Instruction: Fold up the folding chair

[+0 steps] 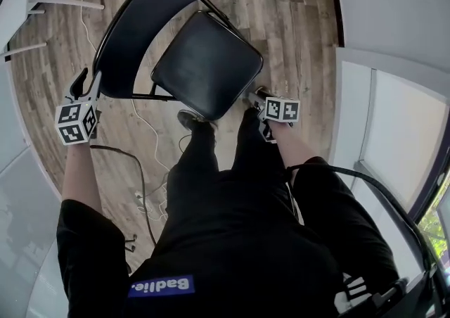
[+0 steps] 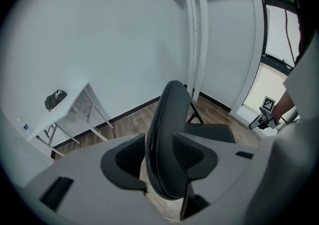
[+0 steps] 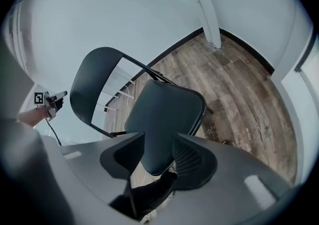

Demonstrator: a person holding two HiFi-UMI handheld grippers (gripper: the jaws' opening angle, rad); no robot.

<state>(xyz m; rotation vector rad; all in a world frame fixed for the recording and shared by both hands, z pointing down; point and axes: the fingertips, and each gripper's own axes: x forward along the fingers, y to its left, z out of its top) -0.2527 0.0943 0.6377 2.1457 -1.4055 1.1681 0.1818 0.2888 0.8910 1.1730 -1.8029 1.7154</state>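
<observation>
The black folding chair stands unfolded on the wood floor in front of me, its seat [image 1: 207, 63] flat and its curved backrest [image 1: 133, 28] at the far left. My left gripper [image 1: 86, 84] is at the backrest's left edge. In the left gripper view the backrest [image 2: 167, 119] runs edge-on between the open jaws of that gripper [image 2: 159, 154], and no pad visibly presses on it. My right gripper [image 1: 254, 98] is at the seat's near right corner. In the right gripper view the seat [image 3: 162, 119] reaches in between the parted jaws of that gripper [image 3: 158, 152].
A white table [image 2: 65, 107] with a dark thing [image 2: 54, 99] on it stands by the wall at the left. Cables [image 1: 140, 176] lie on the floor under the chair. My legs in black trousers [image 1: 211, 190] stand close behind the seat. A white wall and window frame [image 1: 394, 119] are on the right.
</observation>
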